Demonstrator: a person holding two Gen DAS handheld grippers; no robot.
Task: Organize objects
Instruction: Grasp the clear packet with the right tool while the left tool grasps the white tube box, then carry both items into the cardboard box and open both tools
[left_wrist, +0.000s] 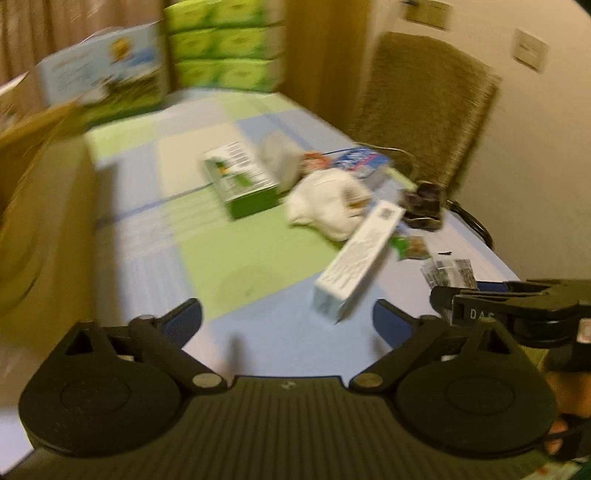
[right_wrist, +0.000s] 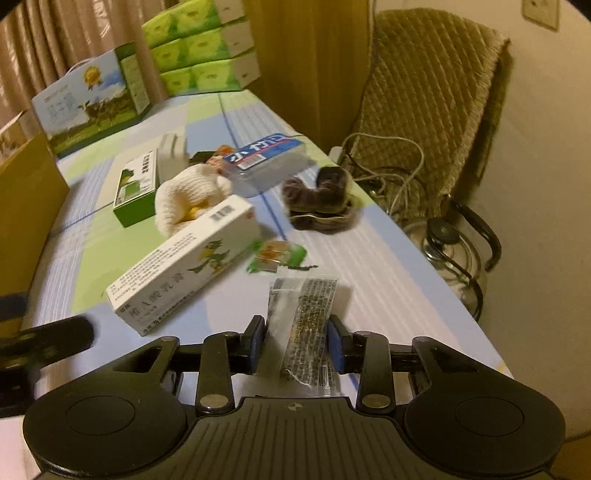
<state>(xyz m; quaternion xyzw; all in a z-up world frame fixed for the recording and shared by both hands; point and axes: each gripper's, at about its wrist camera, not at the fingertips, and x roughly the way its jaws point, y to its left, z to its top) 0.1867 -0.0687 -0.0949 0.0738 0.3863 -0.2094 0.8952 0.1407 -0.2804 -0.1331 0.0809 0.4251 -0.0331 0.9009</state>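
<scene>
My right gripper (right_wrist: 297, 341) is shut on a clear sachet with dark print (right_wrist: 304, 325) at the near edge of the checked tablecloth (right_wrist: 369, 258); both blue pads press its sides. My left gripper (left_wrist: 286, 317) stands open above the cloth with nothing between its fingers, just short of a long white box (left_wrist: 358, 258). Behind that box lie a white knitted item (right_wrist: 188, 199), a green and white box (right_wrist: 136, 188), a blue and white pack (right_wrist: 266, 155), a brown fuzzy item (right_wrist: 321, 199) and a small green sachet (right_wrist: 277, 254).
A cardboard box (right_wrist: 26, 206) stands at the table's left edge. At the far end are a blue and green carton (right_wrist: 88, 99) and stacked green tissue packs (right_wrist: 203, 48). Right of the table stand a padded chair (right_wrist: 436, 92) with cables and a kettle (right_wrist: 447, 243).
</scene>
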